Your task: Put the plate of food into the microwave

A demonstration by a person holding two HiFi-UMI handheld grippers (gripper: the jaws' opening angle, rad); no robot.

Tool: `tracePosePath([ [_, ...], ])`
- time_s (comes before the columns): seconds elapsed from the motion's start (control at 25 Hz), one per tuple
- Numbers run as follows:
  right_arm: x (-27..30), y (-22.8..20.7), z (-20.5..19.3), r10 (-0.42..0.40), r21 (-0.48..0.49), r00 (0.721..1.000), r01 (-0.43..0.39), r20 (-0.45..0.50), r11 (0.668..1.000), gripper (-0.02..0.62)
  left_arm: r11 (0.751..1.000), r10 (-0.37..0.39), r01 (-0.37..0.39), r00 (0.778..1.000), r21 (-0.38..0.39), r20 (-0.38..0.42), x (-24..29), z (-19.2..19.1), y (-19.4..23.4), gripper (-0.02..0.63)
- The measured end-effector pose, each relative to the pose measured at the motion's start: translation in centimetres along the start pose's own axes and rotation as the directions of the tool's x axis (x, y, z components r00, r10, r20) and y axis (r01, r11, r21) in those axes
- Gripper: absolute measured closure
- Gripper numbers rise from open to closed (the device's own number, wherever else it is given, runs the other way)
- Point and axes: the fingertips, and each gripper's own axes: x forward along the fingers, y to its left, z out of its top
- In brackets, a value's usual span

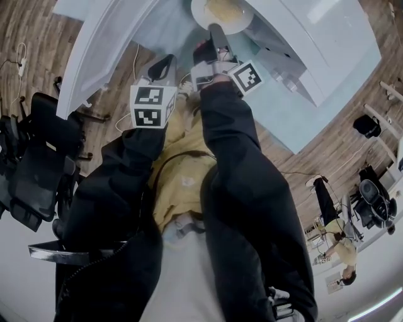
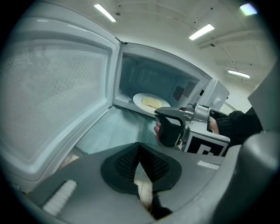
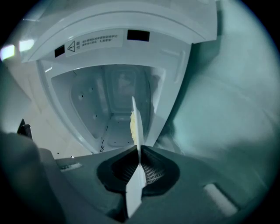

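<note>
A white plate [image 1: 220, 12] with pale yellow food sits at the mouth of the white microwave [image 1: 315, 38], whose door [image 1: 107, 38] hangs open to the left. My right gripper [image 1: 217, 30] is shut on the plate's near rim. In the right gripper view the plate [image 3: 136, 127] shows edge-on, pinched in that gripper [image 3: 139, 164], in front of the microwave's cavity [image 3: 113, 113]. The left gripper view shows the plate [image 2: 151, 103] at the cavity's front sill, with the right gripper [image 2: 161, 112] on it. My left gripper [image 2: 140, 159] is shut and holds nothing, a little back from the door [image 2: 57, 87].
The microwave stands on a pale teal table [image 1: 296, 119]. Black office chairs [image 1: 31, 163] stand on the wooden floor at the left. A person [image 1: 343, 251] sits far off at the lower right. The person's dark sleeves fill the middle of the head view.
</note>
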Motion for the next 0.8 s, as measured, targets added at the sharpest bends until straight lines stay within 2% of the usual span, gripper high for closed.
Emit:
tracePosePath([
  [0.4, 2.0, 0.2, 2.4, -0.018, 0.051, 0.998, 0.014, 0.068, 0.999, 0.581, 1.0, 0.009, -0.009, 1.0, -0.018, -0.003, 0.1, 0.0, 0.3, 0.609],
  [0.72, 2.5, 0.1, 3.0, -0.008, 0.061, 0.997, 0.003, 0.081, 0.998, 0.574, 1.0, 0.014, -0.014, 1.0, -0.02, -0.008, 0.2, -0.3, 0.0, 0.609],
  [0.8, 2.4, 0.0, 2.9, -0.008, 0.054, 0.998, 0.005, 0.066, 0.999, 0.528, 1.0, 0.013, -0.013, 1.0, -0.017, -0.009, 0.2, -0.4, -0.1, 0.609],
])
